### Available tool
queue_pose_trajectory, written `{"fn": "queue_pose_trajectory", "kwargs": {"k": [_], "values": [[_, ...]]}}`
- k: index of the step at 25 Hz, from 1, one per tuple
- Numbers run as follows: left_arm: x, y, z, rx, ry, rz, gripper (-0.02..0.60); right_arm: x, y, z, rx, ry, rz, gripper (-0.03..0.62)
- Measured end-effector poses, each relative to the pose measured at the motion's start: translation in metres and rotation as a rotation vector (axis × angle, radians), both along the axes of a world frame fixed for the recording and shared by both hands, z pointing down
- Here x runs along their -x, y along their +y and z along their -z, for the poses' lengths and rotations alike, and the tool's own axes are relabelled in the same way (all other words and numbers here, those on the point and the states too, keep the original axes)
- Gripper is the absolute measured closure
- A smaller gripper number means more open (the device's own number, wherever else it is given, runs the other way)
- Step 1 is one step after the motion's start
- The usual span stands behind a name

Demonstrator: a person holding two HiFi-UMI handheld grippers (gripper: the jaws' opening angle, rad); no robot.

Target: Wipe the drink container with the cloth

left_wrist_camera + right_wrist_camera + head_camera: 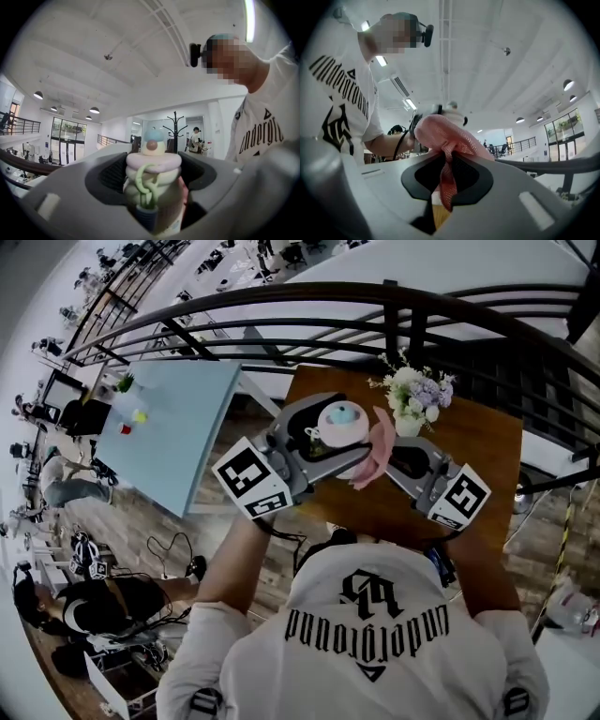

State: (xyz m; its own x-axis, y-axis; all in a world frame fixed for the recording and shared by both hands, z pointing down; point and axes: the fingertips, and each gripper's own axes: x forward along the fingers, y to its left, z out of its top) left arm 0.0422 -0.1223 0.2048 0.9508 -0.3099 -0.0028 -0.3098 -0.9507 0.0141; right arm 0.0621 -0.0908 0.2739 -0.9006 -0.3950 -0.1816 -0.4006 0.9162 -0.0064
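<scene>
The drink container [340,424] is a small pale bottle with a pink lid, a blue knob on top and a green loop strap [146,180]. My left gripper [319,442] is shut on it and holds it up above the wooden table [478,442], lid toward the camera; the bottle [153,187] fills the space between the jaws. My right gripper [392,457] is shut on a pink mesh cloth [375,454], which bunches out past the jaws [445,140] and rests against the right side of the container.
A vase of white and purple flowers [415,396] stands on the table just beyond the grippers. A dark metal railing [394,320] runs behind the table. A light blue table [178,423] lies to the left, with people and gear on the floor below.
</scene>
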Motion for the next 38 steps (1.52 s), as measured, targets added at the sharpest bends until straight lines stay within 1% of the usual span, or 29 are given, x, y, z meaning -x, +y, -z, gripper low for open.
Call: {"fn": "queue_pose_trajectory", "kwargs": {"k": [4,7,10,15,17,19,22,27,29,34,38], "values": [[0.003,-0.005,-0.003,0.004,-0.008,0.027,0.195,0.008,0.003,-0.062,0.097,0.068,0.011,0.554],[0.001,-0.005,-0.006,0.005,-0.014,0.043,0.195,0.008,0.004,-0.077,0.112,0.092,0.017,0.554],[0.0,-0.006,-0.01,0.008,-0.027,0.066,0.196,0.006,0.003,-0.059,0.072,0.084,0.02,0.554],[-0.001,-0.01,-0.019,0.027,-0.041,0.101,0.196,0.001,0.006,0.012,-0.068,0.055,0.018,0.554],[-0.002,-0.013,-0.019,0.03,-0.039,0.12,0.196,0.0,0.005,0.029,-0.086,0.059,0.012,0.554],[-0.005,-0.013,-0.021,0.028,-0.041,0.131,0.196,-0.003,0.004,0.031,-0.095,0.06,-0.003,0.554],[-0.008,-0.011,-0.026,0.012,-0.049,0.135,0.196,-0.004,0.007,0.017,-0.081,0.059,-0.012,0.554],[-0.005,-0.019,-0.042,0.016,-0.061,0.145,0.195,0.008,0.005,-0.052,0.014,0.145,-0.011,0.554],[-0.003,-0.022,-0.053,0.025,-0.07,0.147,0.195,0.009,0.001,-0.079,0.061,0.162,-0.023,0.554],[0.01,-0.026,-0.083,0.058,-0.077,0.156,0.195,0.008,-0.009,-0.144,0.198,0.218,-0.076,0.554],[0.022,-0.031,-0.106,0.037,-0.098,0.179,0.196,0.001,-0.022,-0.175,0.283,0.235,-0.151,0.554]]}}
